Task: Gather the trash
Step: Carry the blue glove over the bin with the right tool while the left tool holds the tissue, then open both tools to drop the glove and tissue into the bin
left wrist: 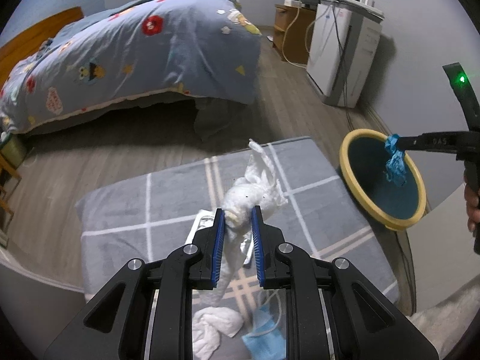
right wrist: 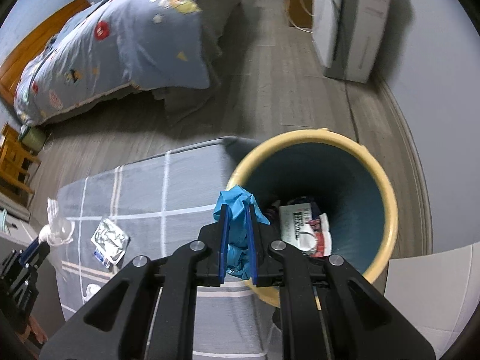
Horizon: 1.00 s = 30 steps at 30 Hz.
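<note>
Left wrist view: left gripper (left wrist: 238, 219) at bottom centre, blue pads clamping a twisted white tissue (left wrist: 255, 192) that is sticking up past the tips and hanging down between the fingers. Below it, at the bottom edge, another tissue wad (left wrist: 214, 327) and a blue mask (left wrist: 264, 333) are lying on the grey checked cushion (left wrist: 126, 210). A foil pack (left wrist: 199, 225) is peeking out beside the left finger. At right of frame, the right gripper (left wrist: 403, 142) is reaching in from the edge, pinching a blue glove (left wrist: 394, 162) over the bin (left wrist: 387, 219), which is sitting just beside the cushion's right edge. A hand (left wrist: 472, 210) is gripping the handle at far right.

Right wrist view: right gripper (right wrist: 238, 207) at centre, pads closing tight on the glove, which is hanging over the bin's near-left rim. Paper trash (right wrist: 303, 225) is lying at the bin's bottom. Foil pack is lying flat on the cushion at lower left; left gripper with its tissue is showing at the left edge.

Farther back, upper left in both views, a bed (left wrist: 150, 54) with a blue patterned duvet; upper right, a white appliance (left wrist: 339, 51) standing against the wall on the wood floor (left wrist: 90, 156).
</note>
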{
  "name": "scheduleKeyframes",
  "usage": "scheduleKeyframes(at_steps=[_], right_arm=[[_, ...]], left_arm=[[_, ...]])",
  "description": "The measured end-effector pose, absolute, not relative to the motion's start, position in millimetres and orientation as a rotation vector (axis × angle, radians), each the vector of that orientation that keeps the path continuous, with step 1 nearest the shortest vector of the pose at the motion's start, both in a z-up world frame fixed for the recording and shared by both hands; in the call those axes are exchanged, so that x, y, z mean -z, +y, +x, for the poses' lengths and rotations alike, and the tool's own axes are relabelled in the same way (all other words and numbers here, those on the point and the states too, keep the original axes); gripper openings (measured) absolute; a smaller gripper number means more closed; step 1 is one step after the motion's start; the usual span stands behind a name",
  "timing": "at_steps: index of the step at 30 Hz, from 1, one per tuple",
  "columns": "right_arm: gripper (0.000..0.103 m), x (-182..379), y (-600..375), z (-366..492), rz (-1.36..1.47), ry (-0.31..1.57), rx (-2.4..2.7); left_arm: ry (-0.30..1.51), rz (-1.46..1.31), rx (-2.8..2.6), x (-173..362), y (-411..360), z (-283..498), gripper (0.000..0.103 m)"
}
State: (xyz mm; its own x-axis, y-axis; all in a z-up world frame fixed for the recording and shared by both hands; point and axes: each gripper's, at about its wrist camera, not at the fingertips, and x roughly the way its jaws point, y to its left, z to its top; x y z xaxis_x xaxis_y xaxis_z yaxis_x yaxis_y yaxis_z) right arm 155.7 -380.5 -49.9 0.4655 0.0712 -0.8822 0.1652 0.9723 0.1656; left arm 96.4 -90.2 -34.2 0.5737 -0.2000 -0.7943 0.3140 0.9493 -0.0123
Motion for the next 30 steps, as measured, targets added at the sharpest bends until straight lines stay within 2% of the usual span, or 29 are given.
scheduleKeyframes(at_steps=[10,30], right_arm=[[0.011,51,-441,150,0.217,1.094,0.158],[0.011,115,-502,158,0.334,1.238,0.235]], left_arm=[[0.883,0.231,0.369,42,-136,91,0.018],[0.936,0.299,0.604,86,-291,88,0.018]])
